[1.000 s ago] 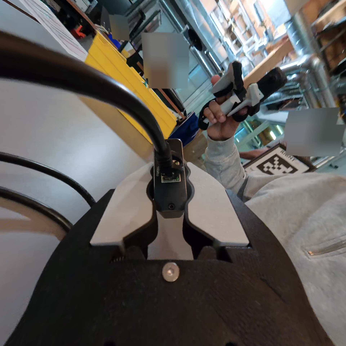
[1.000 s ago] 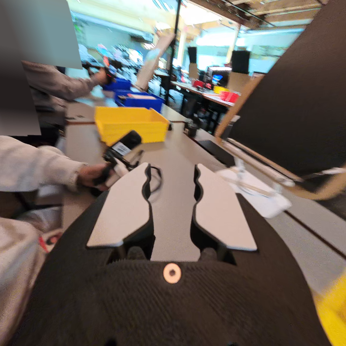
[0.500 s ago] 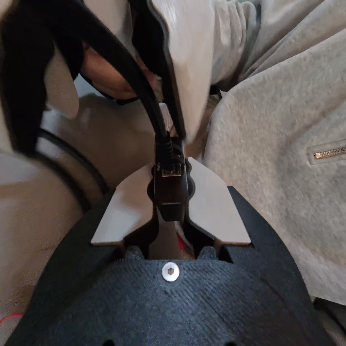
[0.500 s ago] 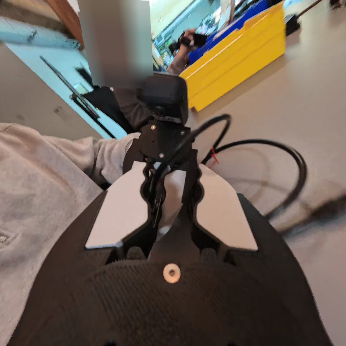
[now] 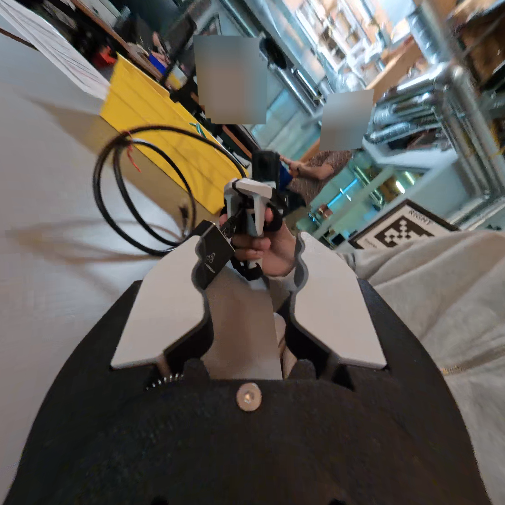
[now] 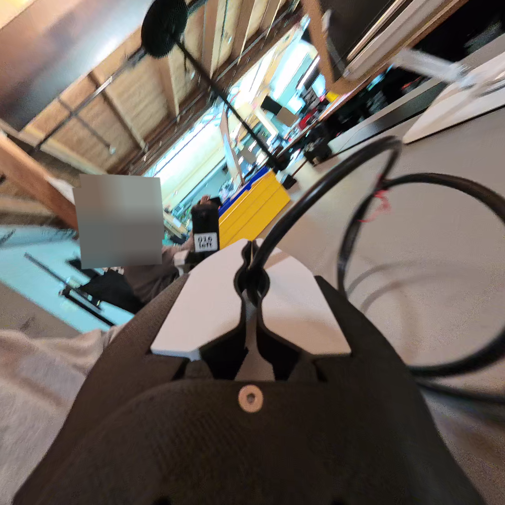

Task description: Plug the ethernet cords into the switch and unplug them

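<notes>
In the left wrist view a small black switch (image 5: 214, 252) hangs at a tilt, with a black ethernet cord (image 5: 131, 191) plugged into its far end. It sits between the spread jaws of my left gripper (image 5: 248, 243), close to the left finger (image 5: 169, 300), which is open and holds nothing. My right gripper (image 5: 247, 202) shows beyond it, clamped on the cord just behind the plug. In the right wrist view my right gripper (image 6: 251, 246) is shut on the cord (image 6: 314, 196), which arcs up and right into loops on the table. The switch is hidden there.
A yellow bin (image 5: 164, 131) stands at the table's far side and also shows in the right wrist view (image 6: 254, 210). A white paper stack (image 5: 54, 54) lies far left. A framed marker board (image 5: 396, 232) stands right. Cord loops lie on the grey table (image 5: 41, 273). Other people work beyond.
My left gripper was shut on the switch and has opened. My right gripper, open before, has closed on the cord near the plug. Both views have swung.
</notes>
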A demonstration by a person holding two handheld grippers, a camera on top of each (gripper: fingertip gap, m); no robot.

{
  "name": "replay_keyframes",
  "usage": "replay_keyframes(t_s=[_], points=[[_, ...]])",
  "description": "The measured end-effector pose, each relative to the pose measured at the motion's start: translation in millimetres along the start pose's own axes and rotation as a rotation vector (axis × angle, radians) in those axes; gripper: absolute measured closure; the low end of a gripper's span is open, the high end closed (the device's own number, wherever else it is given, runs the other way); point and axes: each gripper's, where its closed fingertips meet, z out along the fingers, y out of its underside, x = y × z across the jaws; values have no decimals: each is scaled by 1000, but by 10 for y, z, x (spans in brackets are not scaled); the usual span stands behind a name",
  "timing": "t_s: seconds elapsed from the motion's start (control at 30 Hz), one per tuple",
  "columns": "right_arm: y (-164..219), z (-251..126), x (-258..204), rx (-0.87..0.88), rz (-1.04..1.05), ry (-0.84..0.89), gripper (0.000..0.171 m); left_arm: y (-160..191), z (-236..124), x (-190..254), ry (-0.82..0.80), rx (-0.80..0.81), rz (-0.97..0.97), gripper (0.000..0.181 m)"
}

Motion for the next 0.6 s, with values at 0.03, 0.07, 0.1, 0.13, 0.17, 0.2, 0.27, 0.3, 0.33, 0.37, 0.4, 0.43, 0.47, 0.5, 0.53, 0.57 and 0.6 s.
replay_keyframes(t_s=[0.03,0.07,0.1,0.13,0.17,0.2,0.27,0.3,0.33,0.37,0.4,0.43,0.47,0.5,0.53,0.57,0.6], points=[[-59,-24,18,39,14,5,171,-13,-13,-28,-10,10,-10,116],[-102,-40,17,70,26,-1,171,17,1,-56,-19,-1,-18,114],[-131,-49,13,92,34,-3,171,80,38,-78,-27,-25,-23,110],[-162,-52,-23,118,44,-24,171,159,92,-93,-31,-52,-25,105],[-190,-49,-93,144,74,-66,171,240,154,-102,-36,-79,-33,99],[-195,-37,-159,160,111,-104,171,305,213,-87,-32,-109,-47,93],[-162,-4,-283,185,152,-159,171,351,300,-59,-46,-126,-12,86],[-130,18,-337,187,164,-177,171,356,326,-44,-58,-128,21,84],[-103,41,-397,189,174,-202,171,358,343,-35,-73,-129,55,79],[-89,58,-470,194,191,-240,171,352,350,-40,-97,-125,86,72],[-79,75,-550,192,216,-286,171,336,353,-42,-117,-116,116,66],[-63,89,-633,184,237,-335,171,312,352,-43,-135,-101,146,60],[-41,104,-708,169,246,-374,171,282,350,-42,-150,-84,179,55],[-14,119,-766,154,243,-400,171,254,348,-32,-159,-68,215,51],[10,131,-810,141,234,-416,171,237,347,-12,-160,-59,250,49],[29,139,-845,130,229,-431,171,235,349,8,-157,-62,283,48],[36,139,-873,123,234,-449,171,251,355,29,-152,-77,314,47]])
